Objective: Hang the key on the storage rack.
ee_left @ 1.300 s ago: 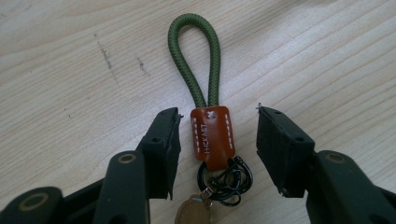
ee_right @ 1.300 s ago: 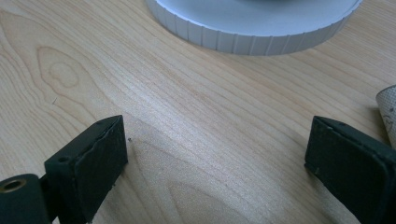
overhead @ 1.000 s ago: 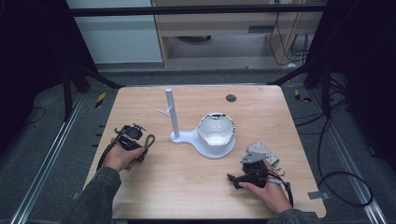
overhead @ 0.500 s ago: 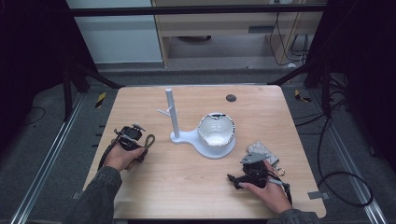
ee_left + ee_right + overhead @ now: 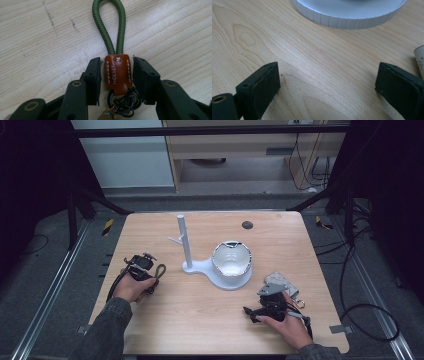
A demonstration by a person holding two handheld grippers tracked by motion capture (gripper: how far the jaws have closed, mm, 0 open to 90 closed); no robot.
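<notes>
Wooden table [image 5: 200, 320] | left tongs [image 5: 117, 75] flank, slightly parted, brown tag [image 5: 118, 73] reading "HICKAET" | right tongs [image 5: 332, 92] spread wide

Place: lab recording cell.
Evidence: wooden table [image 5: 210, 320] in black frame [image 5: 210, 130], floor rails [image 5: 55, 295], loose cables [image 5: 350, 285].

On the worktop [image 5: 200, 325], the stand [image 5: 186, 245] rises at the middle, with the bowl [image 5: 231, 260] on its base just to the right. The left claw [image 5: 150, 272] lies at the left edge, the strap [image 5: 110, 37] between its jaws. The right claw [image 5: 248, 311] sits front right, before the bowl.
</notes>
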